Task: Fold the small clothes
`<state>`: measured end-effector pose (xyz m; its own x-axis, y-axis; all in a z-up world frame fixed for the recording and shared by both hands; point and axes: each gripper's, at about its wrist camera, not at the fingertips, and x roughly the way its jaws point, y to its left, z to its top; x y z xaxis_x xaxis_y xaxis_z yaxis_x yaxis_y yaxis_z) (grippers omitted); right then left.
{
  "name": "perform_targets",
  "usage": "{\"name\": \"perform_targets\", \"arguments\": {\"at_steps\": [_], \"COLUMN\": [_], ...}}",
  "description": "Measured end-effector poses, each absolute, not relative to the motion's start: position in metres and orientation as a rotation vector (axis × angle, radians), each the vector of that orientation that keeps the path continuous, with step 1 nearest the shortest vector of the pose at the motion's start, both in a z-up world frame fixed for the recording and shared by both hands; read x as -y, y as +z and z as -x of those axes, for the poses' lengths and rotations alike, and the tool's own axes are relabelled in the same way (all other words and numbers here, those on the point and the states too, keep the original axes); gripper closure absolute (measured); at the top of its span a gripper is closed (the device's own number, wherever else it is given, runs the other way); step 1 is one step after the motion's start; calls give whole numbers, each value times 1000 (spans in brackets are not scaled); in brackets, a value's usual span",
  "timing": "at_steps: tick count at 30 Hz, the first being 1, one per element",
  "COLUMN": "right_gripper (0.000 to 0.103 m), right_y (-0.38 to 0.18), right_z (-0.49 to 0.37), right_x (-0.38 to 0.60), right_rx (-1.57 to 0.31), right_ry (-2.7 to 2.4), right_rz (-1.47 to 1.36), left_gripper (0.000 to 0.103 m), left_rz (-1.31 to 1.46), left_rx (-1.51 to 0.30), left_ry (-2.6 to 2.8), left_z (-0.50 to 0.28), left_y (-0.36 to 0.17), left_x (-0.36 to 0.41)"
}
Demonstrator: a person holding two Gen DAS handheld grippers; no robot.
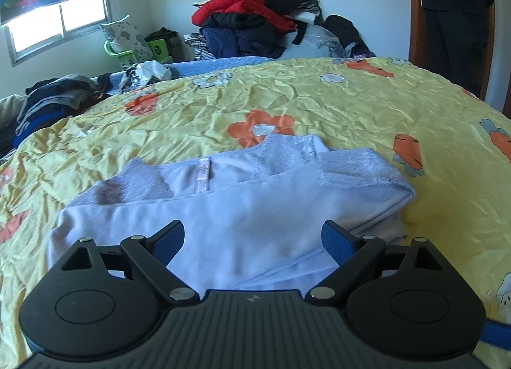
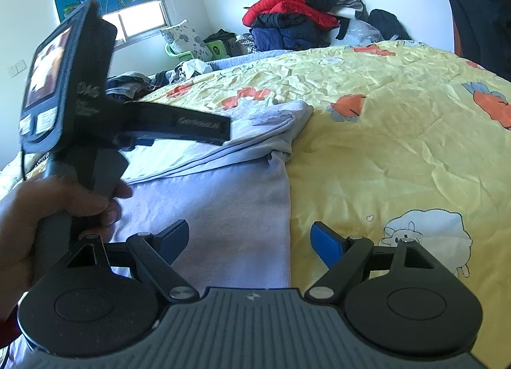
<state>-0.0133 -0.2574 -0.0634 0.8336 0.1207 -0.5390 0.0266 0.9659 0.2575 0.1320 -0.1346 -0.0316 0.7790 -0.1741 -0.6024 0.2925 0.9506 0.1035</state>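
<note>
Left wrist: our left gripper [image 1: 253,242] hangs over the top [image 1: 230,209], jaws wide apart, nothing between them. The top lies partly folded on the quilt [image 1: 335,107], sides turned in, collar end away from us. We judge we're mid-fold; next we'd need to grab the near hem and carry it toward the collar. Neck label [image 1: 203,174] is too small to read.

Right wrist: our right gripper [image 2: 249,241] is spread too, straddling the top's right edge, empty. Left unit's side shows writing, blurred; can't read it.
</note>
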Motion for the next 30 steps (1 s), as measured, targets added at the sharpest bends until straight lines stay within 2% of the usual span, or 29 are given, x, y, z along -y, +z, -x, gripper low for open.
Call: {"name": "perform_targets", "arguments": {"at_steps": [22, 30], "right_gripper": [15, 14], "right_y": [-66, -64], "right_z": [18, 23], "right_x": [247, 240], "right_rx": [-588, -562], "right_ry": [63, 32], "right_rz": [-256, -150], "left_gripper": [9, 9], "left_rz": [-105, -83], "left_rx": [-676, -692], "left_ry": [-99, -64], "left_z": [-94, -76], "left_y": [-42, -48], "left_x": [51, 27]}}
